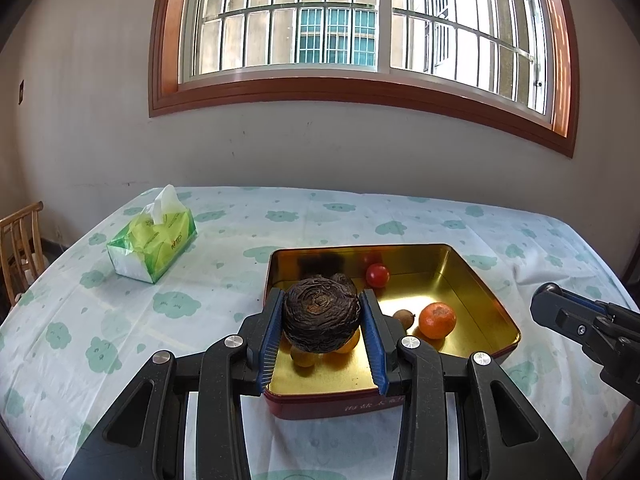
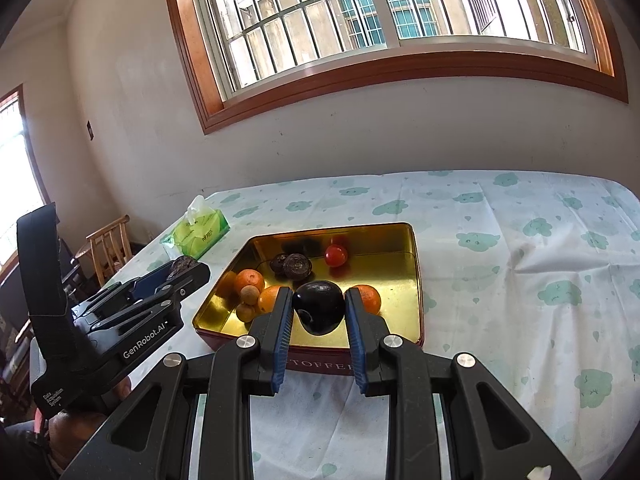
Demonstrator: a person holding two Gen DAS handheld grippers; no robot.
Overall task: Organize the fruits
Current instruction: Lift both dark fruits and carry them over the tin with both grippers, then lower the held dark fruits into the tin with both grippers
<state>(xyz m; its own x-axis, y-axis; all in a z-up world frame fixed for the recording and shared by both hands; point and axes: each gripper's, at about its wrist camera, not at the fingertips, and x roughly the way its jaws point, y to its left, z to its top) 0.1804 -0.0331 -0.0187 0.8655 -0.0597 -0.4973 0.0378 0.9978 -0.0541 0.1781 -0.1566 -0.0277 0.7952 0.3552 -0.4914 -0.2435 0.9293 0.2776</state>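
A gold-lined tin tray with red outer walls sits on the cloud-print tablecloth. My left gripper is shut on a dark wrinkled fruit, held over the tray's near left part. My right gripper is shut on a smooth black fruit above the tray's near edge. Inside the tray lie a red tomato, an orange, a small brown fruit, more oranges and two dark wrinkled fruits. The left gripper also shows at the left of the right wrist view.
A green tissue pack lies on the table's far left. A wooden chair stands beyond the left table edge. The wall with a barred window runs behind the table. Bare tablecloth spreads to the tray's right.
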